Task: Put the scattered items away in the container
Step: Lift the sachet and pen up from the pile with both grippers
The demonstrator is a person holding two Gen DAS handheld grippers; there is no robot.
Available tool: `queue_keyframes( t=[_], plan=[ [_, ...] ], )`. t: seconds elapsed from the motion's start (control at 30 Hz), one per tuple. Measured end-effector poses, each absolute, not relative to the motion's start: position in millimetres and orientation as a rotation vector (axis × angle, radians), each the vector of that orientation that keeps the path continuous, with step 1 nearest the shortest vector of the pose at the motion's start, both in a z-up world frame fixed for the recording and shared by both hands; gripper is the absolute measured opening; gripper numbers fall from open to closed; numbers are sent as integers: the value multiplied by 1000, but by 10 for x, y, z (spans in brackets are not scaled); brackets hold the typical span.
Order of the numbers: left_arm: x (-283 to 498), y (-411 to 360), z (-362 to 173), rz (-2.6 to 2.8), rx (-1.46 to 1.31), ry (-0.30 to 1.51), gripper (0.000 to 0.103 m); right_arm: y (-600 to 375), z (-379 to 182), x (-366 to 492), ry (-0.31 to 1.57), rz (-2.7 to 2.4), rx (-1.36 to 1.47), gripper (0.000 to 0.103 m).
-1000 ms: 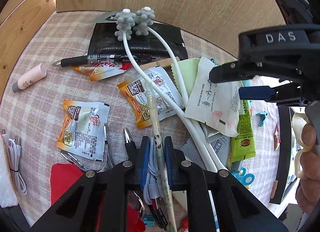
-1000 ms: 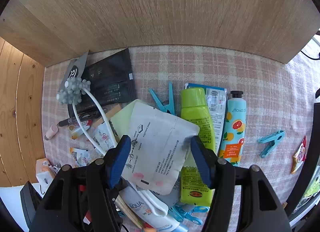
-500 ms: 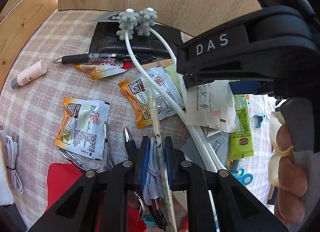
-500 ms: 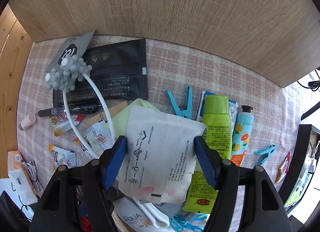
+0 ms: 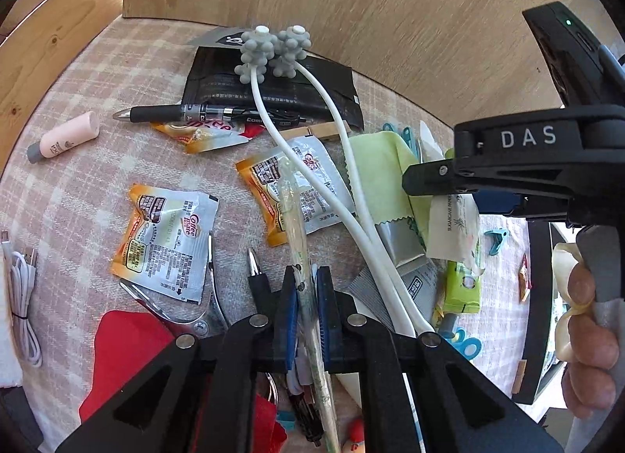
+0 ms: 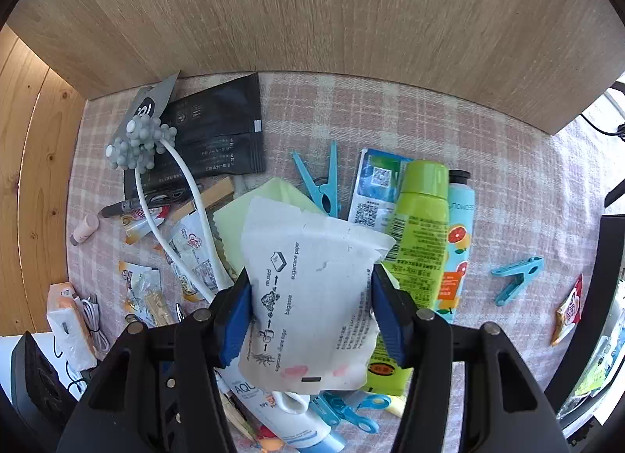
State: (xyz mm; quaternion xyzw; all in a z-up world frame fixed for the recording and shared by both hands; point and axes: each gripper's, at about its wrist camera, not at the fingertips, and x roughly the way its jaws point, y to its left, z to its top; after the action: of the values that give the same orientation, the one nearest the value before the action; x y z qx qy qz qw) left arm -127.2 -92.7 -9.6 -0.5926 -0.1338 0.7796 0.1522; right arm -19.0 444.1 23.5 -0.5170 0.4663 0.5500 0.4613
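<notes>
The right gripper is clamped on a white paper pouch, its blue pads pressing the two side edges. The pouch is printed "sugarcane paper", "bagasse" and "reused", the lines running along its length, with pink blotches and a small black bar at the end nearest the camera. Its long axis lies along the fingers, the torn, ragged end pointing away from the camera. In the left wrist view the same pouch hangs from the gripper body marked "DAS", lifted above the clutter.

The left gripper is clenched on a thin clear-wrapped stick, which points forward, away from the camera, and lies over a "Coffee mate" sachet. A second "Coffee mate" sachet lies left of the fingers, beside metal nail nippers and a red cloth.

Ahead of the left gripper a white two-stemmed massager with grey knobbed heads crosses a black foil packet and a black pen. A pink tube lies far left, a white USB cable at the left edge.

Beyond and right of the held pouch lie a pale green cloth, a blue clothespin, a green bottle, and a hand-cream tube with grapefruit pictures. Another blue clothespin lies further right. Under the right gripper a white tube reads "AQU". Everything rests on a pink checked tablecloth.
</notes>
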Motion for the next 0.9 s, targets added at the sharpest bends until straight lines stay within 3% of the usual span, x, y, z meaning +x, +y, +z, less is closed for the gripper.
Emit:
queue_keyframes(
  t=[0.4, 0.63, 0.9],
  plan=[
    [-1121, -800, 141, 2255, -1656, -385, 7, 4497, 520, 89, 1152, 1402, -1237, 55],
    [-1055, -668, 433, 2283, -1595, -359, 6, 3662, 819, 850, 1125, 1430, -1185, 54],
    [-850, -448, 866, 2329, -1511, -280, 6, 3553, 910, 1045, 1101, 1460, -1111, 52]
  ],
)
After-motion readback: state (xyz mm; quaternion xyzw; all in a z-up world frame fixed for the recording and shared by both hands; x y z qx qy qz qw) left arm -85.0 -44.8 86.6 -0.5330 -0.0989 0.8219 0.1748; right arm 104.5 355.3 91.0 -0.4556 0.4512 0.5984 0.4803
